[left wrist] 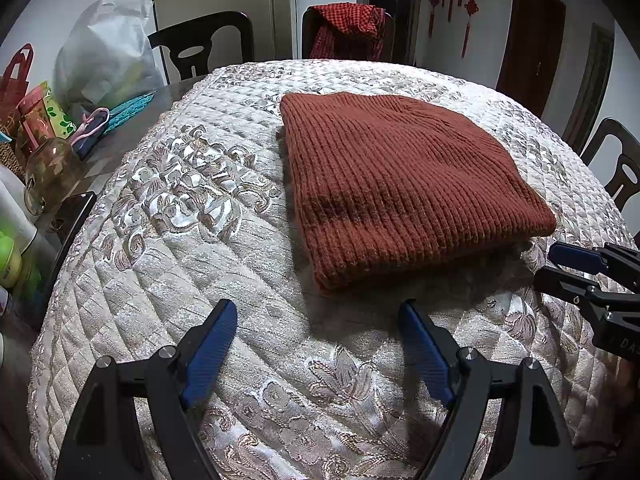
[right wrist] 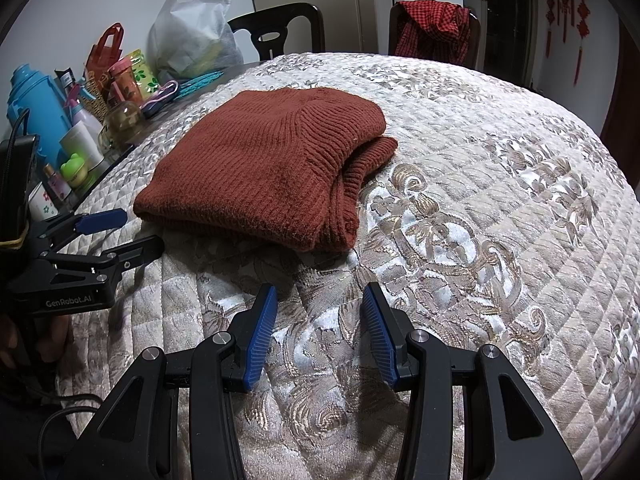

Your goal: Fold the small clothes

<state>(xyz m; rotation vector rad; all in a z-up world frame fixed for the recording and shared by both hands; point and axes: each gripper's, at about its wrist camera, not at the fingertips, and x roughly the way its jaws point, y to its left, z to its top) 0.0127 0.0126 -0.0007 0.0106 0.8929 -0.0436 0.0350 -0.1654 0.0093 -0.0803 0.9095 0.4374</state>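
1. Since the rust-brown knit sweater (left wrist: 404, 184) already lies as a compact stacked bundle on the quilted cover (left wrist: 168, 248) of the desk, I judge the folding nearly done, with only a tidy-up or a last fold left.
2. My left tool (left wrist: 318, 316) hangs just short of the bundle's near edge in the lower middle of its own frame, fingers spread wide with nothing between them.
3. My right tool (right wrist: 320, 300) sits likewise low in its frame, fingers parted about halfway and empty, pointing at the cover just below the bundle's near right corner.
4. Neither tool touches the knit; each shows in the other's view at the frame edge, close beside the bundle.
5. To finish well, I would look at the right side of the bundle in the right wrist view, where a ribbed under-layer (right wrist: 372, 156) pokes out past the top layer.
6. I would pinch that layer at its edge, taking only that thickness, and draw it in level with the top.
7. If another fold is wanted, I would take both near corners together and lift evenly, so the thick knit does not slide or drag the cover into wrinkles.
8. The knit looks bulky and springy, so I expect it needs pressing flat.
9. Writing: the body of the left tool reads "GenRobot.AI" (right wrist: 69, 303) at the left of the right wrist view.
10. Letters "DA" (left wrist: 628, 343) show on the right tool at the right edge of the left wrist view; the rest is cut off.
11. Labels on the bottles (right wrist: 80, 136) at upper left are too small to read.
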